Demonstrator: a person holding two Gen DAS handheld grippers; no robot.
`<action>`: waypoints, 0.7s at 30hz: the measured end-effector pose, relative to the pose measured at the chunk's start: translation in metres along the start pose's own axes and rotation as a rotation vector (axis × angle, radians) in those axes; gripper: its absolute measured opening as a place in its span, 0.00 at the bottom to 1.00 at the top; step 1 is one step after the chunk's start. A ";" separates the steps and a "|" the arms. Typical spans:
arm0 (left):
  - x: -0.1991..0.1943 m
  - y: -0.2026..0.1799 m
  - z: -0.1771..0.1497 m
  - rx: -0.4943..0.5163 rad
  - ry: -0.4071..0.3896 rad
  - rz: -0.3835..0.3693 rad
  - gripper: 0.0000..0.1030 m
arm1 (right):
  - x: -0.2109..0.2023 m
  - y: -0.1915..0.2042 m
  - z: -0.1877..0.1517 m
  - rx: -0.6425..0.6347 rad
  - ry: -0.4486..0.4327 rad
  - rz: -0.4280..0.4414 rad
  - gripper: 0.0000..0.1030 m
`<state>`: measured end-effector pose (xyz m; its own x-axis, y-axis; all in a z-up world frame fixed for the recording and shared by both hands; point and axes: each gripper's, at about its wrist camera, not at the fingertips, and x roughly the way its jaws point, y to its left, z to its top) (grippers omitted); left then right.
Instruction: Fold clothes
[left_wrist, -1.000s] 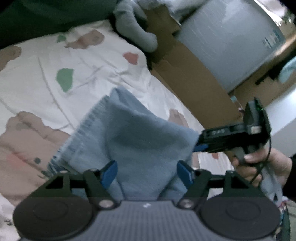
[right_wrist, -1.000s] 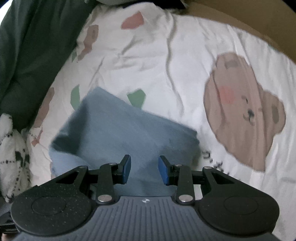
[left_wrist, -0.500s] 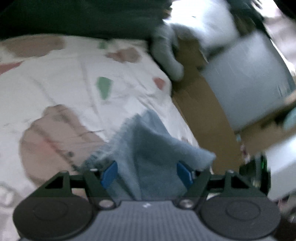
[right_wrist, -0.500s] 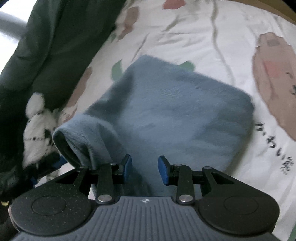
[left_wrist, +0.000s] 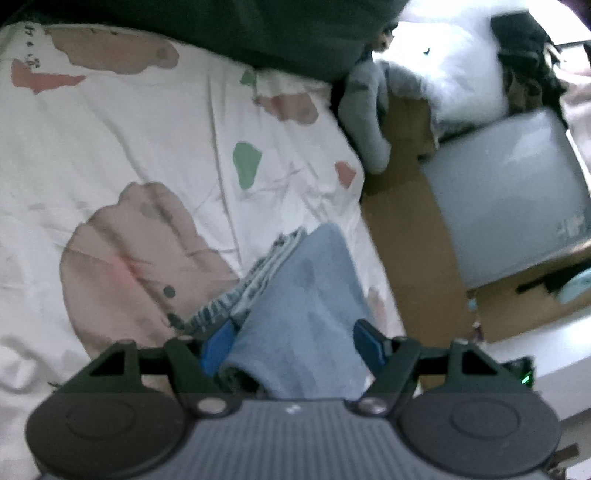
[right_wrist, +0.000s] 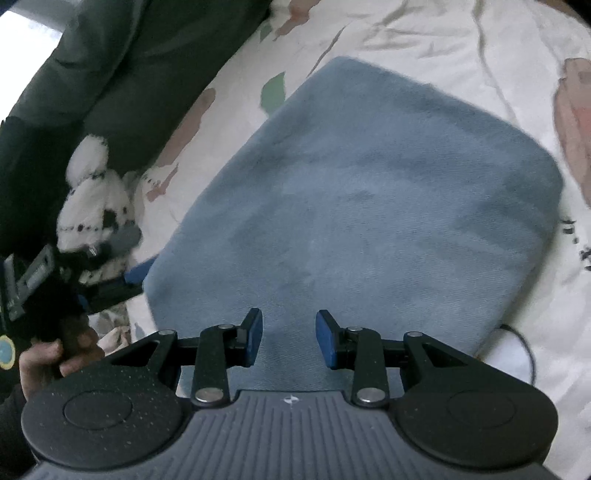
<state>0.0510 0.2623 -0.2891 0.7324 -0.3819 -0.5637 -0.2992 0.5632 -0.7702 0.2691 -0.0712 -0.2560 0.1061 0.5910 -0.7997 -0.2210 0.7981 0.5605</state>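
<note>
Bed: we see a white bear-print sheet | centre of right view: folded blue cloth lying flat | upper left: dark blanket | left edge: white plush

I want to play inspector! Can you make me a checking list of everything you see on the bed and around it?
Surface: bedsheet, white with bear print, wrinkled.
Job's things: blue cloth, folded, lying on the sheet; frayed edge in the left view.
Clutter: plush toy, dark blanket.
Grippers: left gripper open, cloth between its fingers; right gripper open over the cloth.
Cables: dark cable beside the cloth.
Surroundings: cardboard boxes, grey bin, white pillow.
</note>
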 end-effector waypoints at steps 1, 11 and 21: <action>0.003 0.002 -0.001 0.004 0.009 0.007 0.70 | -0.003 -0.003 0.000 0.003 -0.009 -0.010 0.37; 0.008 0.006 -0.002 0.069 0.055 0.088 0.19 | -0.008 -0.013 -0.016 -0.035 0.002 -0.088 0.37; 0.008 0.017 -0.018 0.010 0.109 0.084 0.52 | 0.005 -0.015 -0.065 -0.035 0.078 -0.084 0.35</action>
<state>0.0407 0.2562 -0.3117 0.6336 -0.4103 -0.6559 -0.3504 0.6037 -0.7161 0.2095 -0.0884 -0.2824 0.0498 0.5102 -0.8586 -0.2480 0.8391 0.4842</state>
